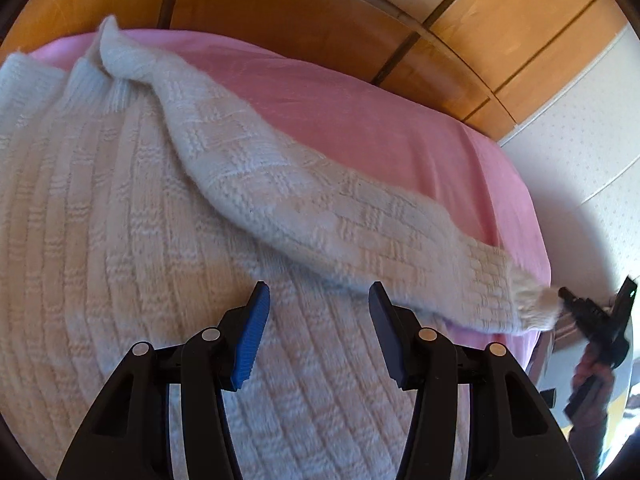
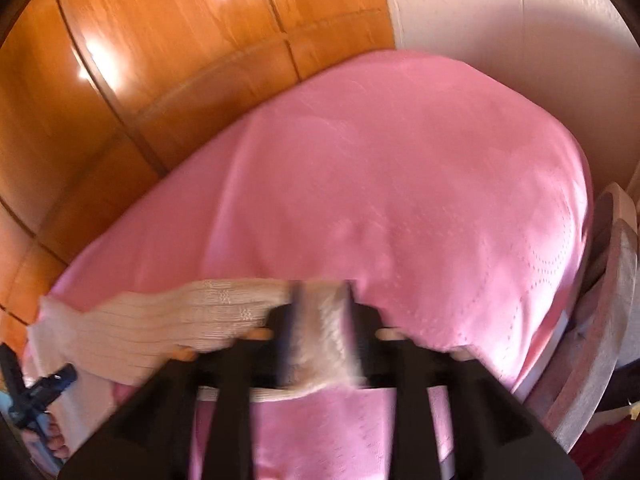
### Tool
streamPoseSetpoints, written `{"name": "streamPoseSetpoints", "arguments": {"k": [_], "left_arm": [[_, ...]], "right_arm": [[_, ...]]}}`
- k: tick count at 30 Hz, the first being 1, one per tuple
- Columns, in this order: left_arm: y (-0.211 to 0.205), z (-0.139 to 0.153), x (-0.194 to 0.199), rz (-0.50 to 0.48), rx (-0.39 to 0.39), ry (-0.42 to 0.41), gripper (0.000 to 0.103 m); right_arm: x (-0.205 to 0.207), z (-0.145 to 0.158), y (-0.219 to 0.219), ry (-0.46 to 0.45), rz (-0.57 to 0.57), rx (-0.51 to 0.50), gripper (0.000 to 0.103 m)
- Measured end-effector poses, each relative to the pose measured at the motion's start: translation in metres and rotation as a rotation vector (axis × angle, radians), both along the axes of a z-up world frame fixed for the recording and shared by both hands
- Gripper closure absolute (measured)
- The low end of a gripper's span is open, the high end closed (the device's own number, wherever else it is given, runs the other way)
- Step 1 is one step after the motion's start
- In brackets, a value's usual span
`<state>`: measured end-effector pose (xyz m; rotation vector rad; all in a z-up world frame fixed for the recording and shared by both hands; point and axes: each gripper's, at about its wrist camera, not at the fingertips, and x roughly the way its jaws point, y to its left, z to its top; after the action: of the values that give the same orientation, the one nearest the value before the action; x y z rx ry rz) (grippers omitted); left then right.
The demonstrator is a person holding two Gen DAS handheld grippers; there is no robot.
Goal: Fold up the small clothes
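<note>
A cream knitted sweater (image 1: 120, 220) lies spread on a pink-covered table (image 1: 360, 120). Its long sleeve (image 1: 304, 204) stretches diagonally to the right, lifted off the cloth. My left gripper (image 1: 318, 300) is open and empty, hovering just above the sweater's body. My right gripper (image 2: 322, 304) is shut on the sleeve's cuff (image 2: 320, 332) and holds it above the pink table (image 2: 400, 180). The right gripper also shows in the left wrist view (image 1: 560, 300) at the far right, at the sleeve's end. The left gripper (image 2: 36, 396) shows at the lower left of the right wrist view.
A glossy wooden wardrobe (image 1: 320, 12) stands behind the table. A pale textured wall (image 1: 580, 140) is to the right. A wooden chair back (image 2: 608, 280) stands at the table's right side.
</note>
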<state>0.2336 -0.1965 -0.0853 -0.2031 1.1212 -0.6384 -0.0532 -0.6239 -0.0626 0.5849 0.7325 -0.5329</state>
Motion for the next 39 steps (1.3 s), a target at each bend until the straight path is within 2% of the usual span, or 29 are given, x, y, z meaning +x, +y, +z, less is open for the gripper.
{"name": "streamPoseSetpoints", "arguments": {"k": [3, 6, 8, 10, 12, 14, 16, 17, 18, 19, 23, 27, 30, 33, 35, 37, 38, 39], "left_arm": [[-0.006, -0.002, 0.007, 0.010, -0.012, 0.010, 0.052], [-0.009, -0.002, 0.013, 0.019, -0.032, 0.014, 0.052], [-0.005, -0.002, 0.015, 0.026, -0.050, 0.021, 0.052], [-0.005, -0.003, 0.018, 0.036, -0.070, 0.032, 0.052], [-0.006, -0.003, 0.019, 0.036, -0.087, 0.038, 0.052], [-0.010, -0.002, 0.021, 0.029, -0.090, 0.033, 0.059], [-0.015, -0.001, 0.023, 0.006, -0.085, 0.024, 0.075], [-0.017, 0.000, 0.025, 0.001, -0.082, 0.020, 0.080], [-0.019, 0.002, 0.027, -0.008, -0.080, 0.011, 0.090], [-0.021, 0.004, 0.028, -0.016, -0.078, 0.000, 0.095], [-0.029, 0.023, 0.030, -0.051, -0.097, -0.062, 0.097], [-0.046, 0.045, 0.048, -0.070, -0.119, -0.113, 0.097], [-0.071, 0.062, 0.075, -0.066, -0.096, -0.149, 0.097], [-0.093, 0.065, 0.101, -0.041, -0.058, -0.149, 0.097], [-0.109, 0.064, 0.118, -0.012, -0.015, -0.137, 0.094], [-0.114, 0.066, 0.122, 0.007, 0.010, -0.152, 0.072], [-0.114, 0.067, 0.121, 0.020, 0.034, -0.172, 0.066], [-0.111, 0.068, 0.119, 0.038, 0.057, -0.192, 0.051]], "right_arm": [[0.000, 0.001, 0.019, 0.006, 0.068, -0.085, 0.057], [-0.007, -0.003, 0.050, 0.013, 0.226, -0.153, 0.056], [-0.002, -0.013, 0.080, 0.064, 0.342, -0.220, 0.056], [0.005, -0.027, 0.099, 0.112, 0.412, -0.266, 0.057], [0.016, -0.043, 0.113, 0.163, 0.455, -0.312, 0.058], [0.027, -0.059, 0.120, 0.206, 0.470, -0.367, 0.060], [0.036, -0.068, 0.123, 0.230, 0.467, -0.421, 0.070], [0.040, -0.070, 0.122, 0.235, 0.467, -0.427, 0.087], [0.042, -0.069, 0.121, 0.236, 0.459, -0.425, 0.094], [0.041, -0.063, 0.118, 0.220, 0.453, -0.413, 0.095], [0.023, -0.021, 0.104, 0.086, 0.438, -0.336, 0.098], [0.025, 0.010, 0.076, -0.003, 0.399, -0.236, 0.098], [0.049, 0.017, 0.050, -0.015, 0.368, -0.181, 0.098], [0.084, 0.016, 0.022, 0.014, 0.319, -0.137, 0.098], [0.108, 0.014, 0.007, 0.046, 0.288, -0.156, 0.098], [0.130, 0.011, -0.001, 0.074, 0.237, -0.176, 0.097], [0.141, 0.008, -0.008, 0.089, 0.212, -0.207, 0.094], [0.148, 0.005, -0.012, 0.105, 0.171, -0.251, 0.071]]}}
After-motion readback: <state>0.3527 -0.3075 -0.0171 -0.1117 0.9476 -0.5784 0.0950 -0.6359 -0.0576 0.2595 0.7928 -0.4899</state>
